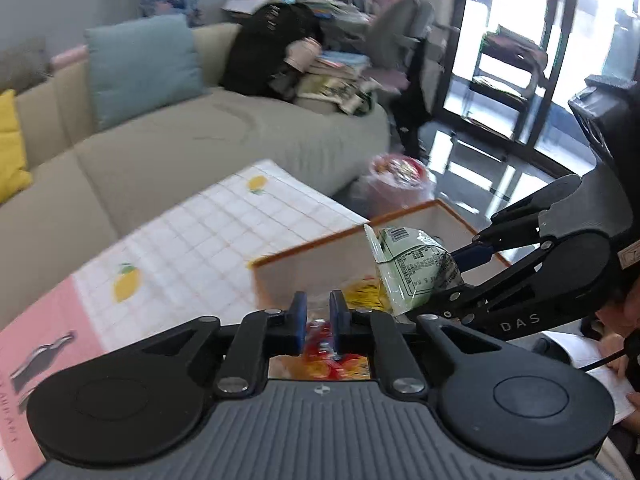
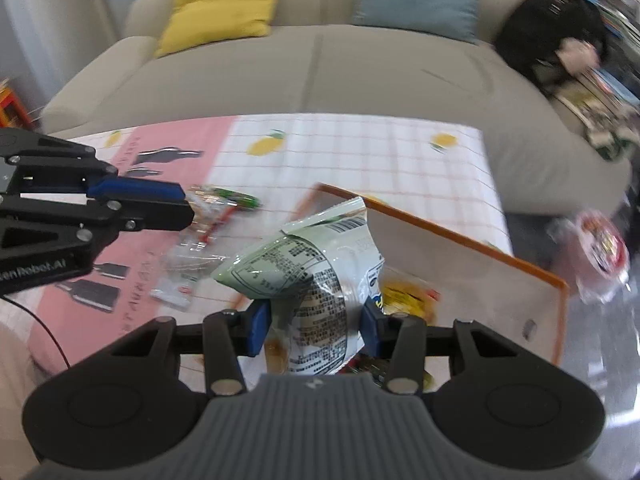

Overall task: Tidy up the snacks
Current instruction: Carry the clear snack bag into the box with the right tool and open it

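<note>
**Two snacks carried toward the open box**

The right gripper (image 2: 316,330) has its blue-padded fingers (image 2: 259,326) clamped on the lower part of a crinkled pale-green foil snack bag printed with black text and a barcode (image 2: 316,264). The bag stands up between the pads, held above the near corner of the white box with an orange rim (image 2: 472,238), which already holds yellow and red packets (image 2: 404,294). That position suggests the bag is meant to go in with them.

The left gripper (image 2: 188,204) comes in from the left with its fingers narrowed almost together, pinching the end of a clear crinkly wrapper with red and green contents (image 2: 212,216). The wrapper hangs from the pads above the pink-and-white lemon-print cloth covering the tabletop (image 2: 360,152). In the left wrist view the two pads (image 1: 298,316) stand close together with colourful wrapping just beyond them, and the box lies ahead.

Gripping each packet by an edge or end probably keeps the contents from being crushed. My judgement: the sorting is partway through, with both snacks still to be set down.
</note>
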Tool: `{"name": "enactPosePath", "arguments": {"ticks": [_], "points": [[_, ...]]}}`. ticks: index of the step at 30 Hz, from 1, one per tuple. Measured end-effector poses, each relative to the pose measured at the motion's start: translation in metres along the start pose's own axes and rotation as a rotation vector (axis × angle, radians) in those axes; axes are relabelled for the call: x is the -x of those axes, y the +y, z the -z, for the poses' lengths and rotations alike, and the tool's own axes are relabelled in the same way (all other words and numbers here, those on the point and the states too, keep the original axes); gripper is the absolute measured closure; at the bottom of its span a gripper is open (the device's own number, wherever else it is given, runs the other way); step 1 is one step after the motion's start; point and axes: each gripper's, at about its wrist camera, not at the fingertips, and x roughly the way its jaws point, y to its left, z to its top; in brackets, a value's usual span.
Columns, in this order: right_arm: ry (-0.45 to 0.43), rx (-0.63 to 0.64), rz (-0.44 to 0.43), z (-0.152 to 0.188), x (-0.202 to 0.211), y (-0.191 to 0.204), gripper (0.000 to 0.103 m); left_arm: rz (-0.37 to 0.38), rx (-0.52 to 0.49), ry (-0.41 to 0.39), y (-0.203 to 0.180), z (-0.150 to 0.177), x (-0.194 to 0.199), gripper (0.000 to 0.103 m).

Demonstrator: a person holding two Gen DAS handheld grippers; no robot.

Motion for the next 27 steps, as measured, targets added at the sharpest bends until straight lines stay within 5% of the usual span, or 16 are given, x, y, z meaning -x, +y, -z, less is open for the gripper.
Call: {"name": "enactPosePath", "arguments": {"ticks": [5, 15, 27], "points": [[0.036, -0.056, 0.016, 0.017, -0.009, -0.026, 0.058, -0.008, -0.032, 0.038, 0.001, -0.001, -0.017, 0.086], [0.113, -0.070, 0.077, 0.035, -0.039, -0.046, 0.058, -0.131, -0.061, 0.176, 0.039, 0.030, -0.039, 0.024], [0.247, -0.170, 0.210, 0.053, -0.074, -0.095, 0.058, -0.162, -0.035, 0.366, 0.069, 0.085, -0.096, 0.016]]}}
